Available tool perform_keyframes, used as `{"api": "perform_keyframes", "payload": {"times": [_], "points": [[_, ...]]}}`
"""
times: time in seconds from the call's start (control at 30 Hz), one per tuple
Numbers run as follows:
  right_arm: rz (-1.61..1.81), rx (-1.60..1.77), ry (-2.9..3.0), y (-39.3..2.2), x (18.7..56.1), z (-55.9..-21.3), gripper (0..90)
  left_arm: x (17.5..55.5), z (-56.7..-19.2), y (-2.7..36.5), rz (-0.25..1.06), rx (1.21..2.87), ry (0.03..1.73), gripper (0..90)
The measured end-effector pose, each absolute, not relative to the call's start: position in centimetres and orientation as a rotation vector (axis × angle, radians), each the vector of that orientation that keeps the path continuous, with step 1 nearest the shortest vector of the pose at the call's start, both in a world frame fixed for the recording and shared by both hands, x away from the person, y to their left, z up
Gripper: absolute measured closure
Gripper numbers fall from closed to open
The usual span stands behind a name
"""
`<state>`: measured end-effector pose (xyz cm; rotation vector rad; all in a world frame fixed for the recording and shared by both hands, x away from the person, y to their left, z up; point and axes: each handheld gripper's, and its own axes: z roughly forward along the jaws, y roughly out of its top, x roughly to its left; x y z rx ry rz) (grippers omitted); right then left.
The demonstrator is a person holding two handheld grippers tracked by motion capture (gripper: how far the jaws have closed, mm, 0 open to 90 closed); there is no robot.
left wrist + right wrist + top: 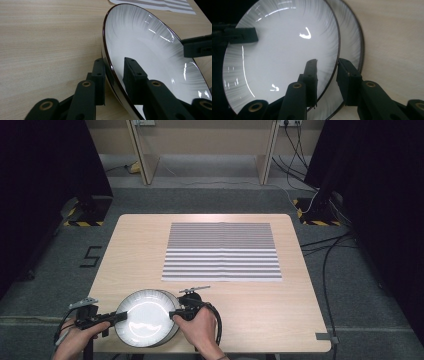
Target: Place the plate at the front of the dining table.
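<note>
A white plate (pixel 145 316) with a dark rim is sitting tilted above a second plate (pixel 352 32) at the wooden table's (pixel 250 305) near edge. The left gripper (pixel 120 316) is clamping its left rim; the right gripper (pixel 173 315) is straddling the right rim, jaws loosened, below a striped mat (pixel 222 251).

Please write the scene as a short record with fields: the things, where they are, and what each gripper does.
table: pale wood table
mat: striped mat, flat on the far half
plates: two white plates with dark rims, upper plate over lower plate, near the front edge
left gripper: jaws on both sides of the plate's rim; whether they press it cannot be told
right gripper: jaws astride the upper plate's rim, a gap showing
person: one hand on each gripper
</note>
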<state>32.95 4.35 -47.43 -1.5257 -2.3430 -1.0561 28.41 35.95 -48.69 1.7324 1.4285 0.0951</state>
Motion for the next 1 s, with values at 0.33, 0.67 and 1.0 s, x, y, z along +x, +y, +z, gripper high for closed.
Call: {"api": "perform_keyframes", "payload": {"times": [0.33, 0.67, 1.0], "points": [[-1.127, -1.574, -2.089, 3.0, 33.4, -48.1, 66.5, 28.3, -49.4, 35.9, 0.074, 1.695, 1.415, 71.8], [-1.123, -1.568, -2.118, 3.1, 33.3, -48.1, 70.7, 28.6, -49.3, 35.9, 0.074, 1.683, 1.421, 73.6], [-1.155, -1.569, -2.177, 3.0, 33.4, -48.4, 79.9, 29.0, -49.4, 36.0, 0.078, 1.676, 1.407, 74.6]]}}
